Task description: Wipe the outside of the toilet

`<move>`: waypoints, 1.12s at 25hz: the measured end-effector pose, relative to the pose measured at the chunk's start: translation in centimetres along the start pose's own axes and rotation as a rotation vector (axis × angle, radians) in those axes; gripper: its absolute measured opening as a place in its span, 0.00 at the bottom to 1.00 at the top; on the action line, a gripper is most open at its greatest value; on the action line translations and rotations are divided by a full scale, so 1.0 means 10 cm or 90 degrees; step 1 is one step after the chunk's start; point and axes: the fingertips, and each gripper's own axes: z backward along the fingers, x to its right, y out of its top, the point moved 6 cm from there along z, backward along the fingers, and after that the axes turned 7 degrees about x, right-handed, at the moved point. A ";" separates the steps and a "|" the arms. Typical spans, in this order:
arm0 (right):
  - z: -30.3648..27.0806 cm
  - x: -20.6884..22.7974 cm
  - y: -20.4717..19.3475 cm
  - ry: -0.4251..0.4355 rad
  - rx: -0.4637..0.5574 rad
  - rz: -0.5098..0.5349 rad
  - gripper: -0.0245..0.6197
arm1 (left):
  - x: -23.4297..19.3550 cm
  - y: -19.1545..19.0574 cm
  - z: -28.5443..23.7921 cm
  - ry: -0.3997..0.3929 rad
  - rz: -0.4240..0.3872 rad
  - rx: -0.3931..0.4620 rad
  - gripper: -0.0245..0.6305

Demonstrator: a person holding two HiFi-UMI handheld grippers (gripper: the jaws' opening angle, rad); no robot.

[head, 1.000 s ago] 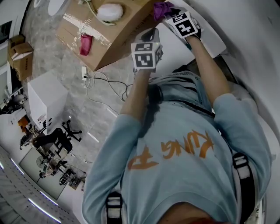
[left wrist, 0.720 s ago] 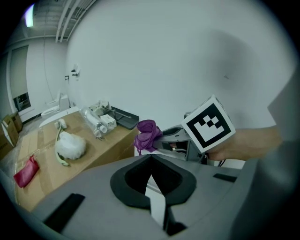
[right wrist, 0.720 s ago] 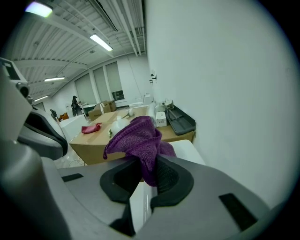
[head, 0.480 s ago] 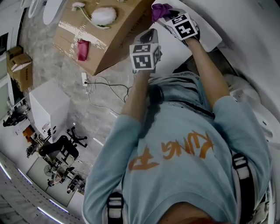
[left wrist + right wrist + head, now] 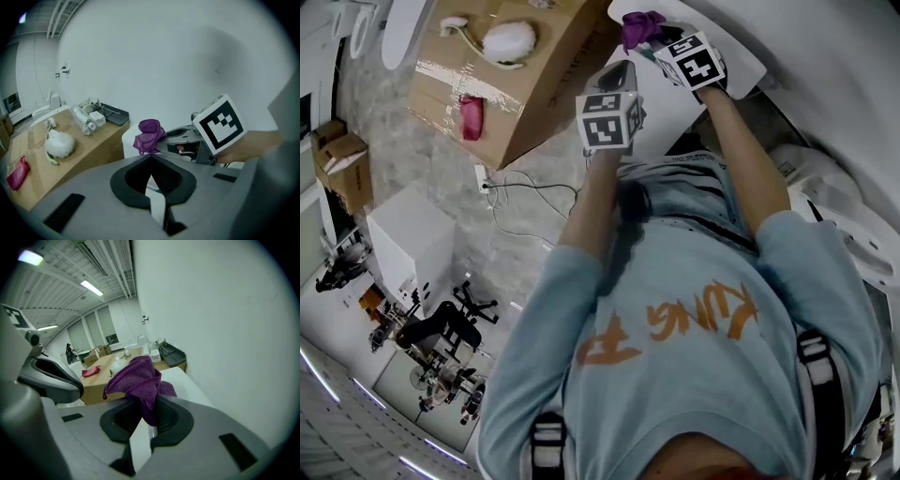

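One gripper (image 5: 149, 403) (right) tight on cloth (image 5: 136, 376)

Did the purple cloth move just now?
Yes. The purple cloth in the right gripper moved along the toilet's white top, away from the cardboard box, toward the person.

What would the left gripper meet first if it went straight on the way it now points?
Probably the purple cloth held by the right gripper, though depth is unclear.

Two claws (image 5: 151, 158) (image 5: 149, 404), one purple cloth (image 5: 138, 378), one toilet (image 5: 742, 71), one large cardboard box (image 5: 534, 94).
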 end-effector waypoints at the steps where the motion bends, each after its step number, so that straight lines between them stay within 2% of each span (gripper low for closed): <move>1: 0.02 0.01 -0.02 -0.001 0.000 -0.002 0.15 | 0.01 -0.01 -0.01 -0.002 -0.001 -0.002 0.07; 15: 0.40 0.06 -0.24 -0.024 0.021 -0.056 0.15 | 0.25 -0.09 -0.11 -0.046 -0.025 -0.023 0.07; 28: 0.83 0.17 -0.52 -0.087 0.040 -0.123 0.15 | 0.40 -0.16 -0.19 -0.076 -0.032 -0.040 0.07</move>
